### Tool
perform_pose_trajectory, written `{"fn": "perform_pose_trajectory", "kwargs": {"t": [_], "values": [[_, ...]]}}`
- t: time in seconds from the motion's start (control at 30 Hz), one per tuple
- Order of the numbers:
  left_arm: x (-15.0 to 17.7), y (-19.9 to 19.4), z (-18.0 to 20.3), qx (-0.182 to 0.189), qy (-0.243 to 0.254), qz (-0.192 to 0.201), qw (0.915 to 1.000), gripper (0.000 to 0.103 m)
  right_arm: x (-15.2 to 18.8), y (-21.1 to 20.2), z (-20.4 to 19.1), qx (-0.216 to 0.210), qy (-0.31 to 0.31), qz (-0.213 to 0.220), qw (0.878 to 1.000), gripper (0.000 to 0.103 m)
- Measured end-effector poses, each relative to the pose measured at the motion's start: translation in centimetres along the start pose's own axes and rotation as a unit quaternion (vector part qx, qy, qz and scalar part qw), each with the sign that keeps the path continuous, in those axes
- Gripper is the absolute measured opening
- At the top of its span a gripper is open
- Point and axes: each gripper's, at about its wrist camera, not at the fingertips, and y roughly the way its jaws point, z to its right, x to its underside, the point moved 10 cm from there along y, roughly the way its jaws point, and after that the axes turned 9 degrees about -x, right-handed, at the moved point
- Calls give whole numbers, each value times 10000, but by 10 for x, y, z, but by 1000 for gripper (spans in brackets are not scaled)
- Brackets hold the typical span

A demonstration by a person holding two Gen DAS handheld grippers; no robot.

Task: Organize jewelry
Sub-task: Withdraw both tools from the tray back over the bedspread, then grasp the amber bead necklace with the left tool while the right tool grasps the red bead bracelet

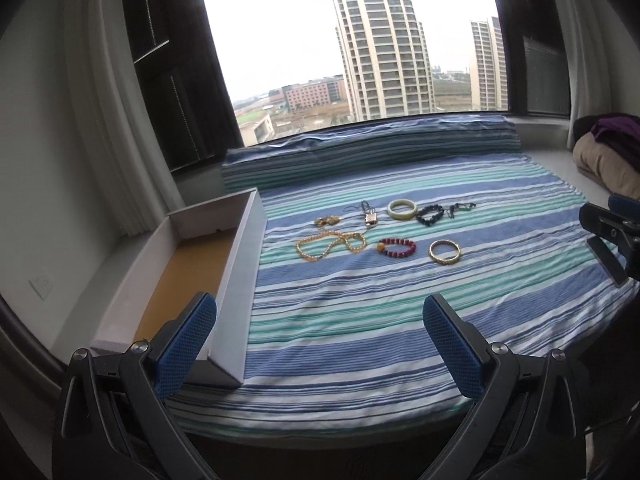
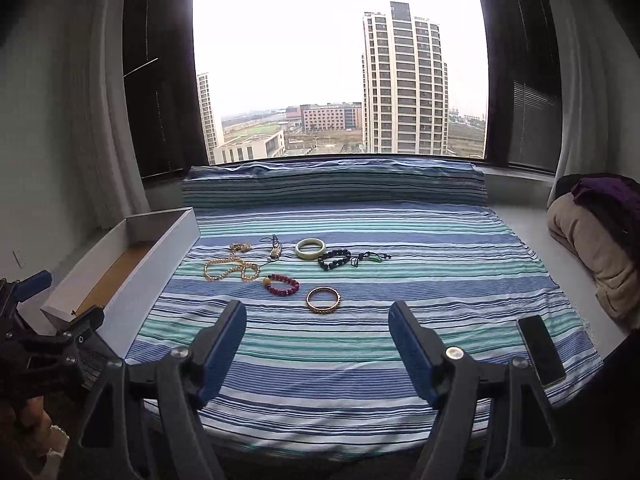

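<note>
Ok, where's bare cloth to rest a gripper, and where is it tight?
Free: the striped cloth between the gold bangle and the near edge, and the strip between the jewelry and the bolster. The box looks empty. Tight: the jewelry cluster mid-cloth, and the phone at the right near corner.

Blue, teal and white stripes with thin dark lines are running across the woven cotton bedspread (image 2: 360, 344). A round pale-green jade bangle (image 2: 310, 248) is showing beside a black beaded bracelet (image 2: 335, 260), a dark-red beaded bracelet (image 2: 282, 284) and a round gold metal bangle (image 2: 323, 299). The long white cardboard box (image 1: 240, 280) is showing a tan-brown floor.
</note>
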Motion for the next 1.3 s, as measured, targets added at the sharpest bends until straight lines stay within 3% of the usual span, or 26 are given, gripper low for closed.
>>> {"fn": "perform_pose_trajectory", "kwargs": {"t": [0.17,0.3,0.53,0.7,0.73,0.87,0.93,1.13,1.3], "values": [[-9,8,5,277,-247,-338,9987,103,-7,17,0,-380,53,-160,9991,75],[-22,28,11,642,-478,-569,9952,103,-25,25,26,-278,134,-255,9992,75],[2,84,9,1378,-709,-1623,9745,103,-30,81,70,-359,492,-866,9944,75],[1,139,7,1674,-609,-2085,9617,103,-12,145,80,-915,1218,-1518,9766,75],[-1,152,8,1678,-562,-2173,9599,103,-7,160,79,-1024,1373,-1686,9707,75],[-14,206,9,1370,-192,-2180,9661,103,13,211,61,-1327,1565,-2294,9514,75],[-20,234,14,1456,-233,-2282,9624,103,18,234,49,-1419,1561,-2533,9441,75],[-32,335,28,1215,-131,-2607,9576,103,7,305,-11,-1905,544,-2766,9404,75],[-16,399,40,1261,-274,-2994,9454,102,13,366,-21,-1963,61,-3105,9301,75]]}}
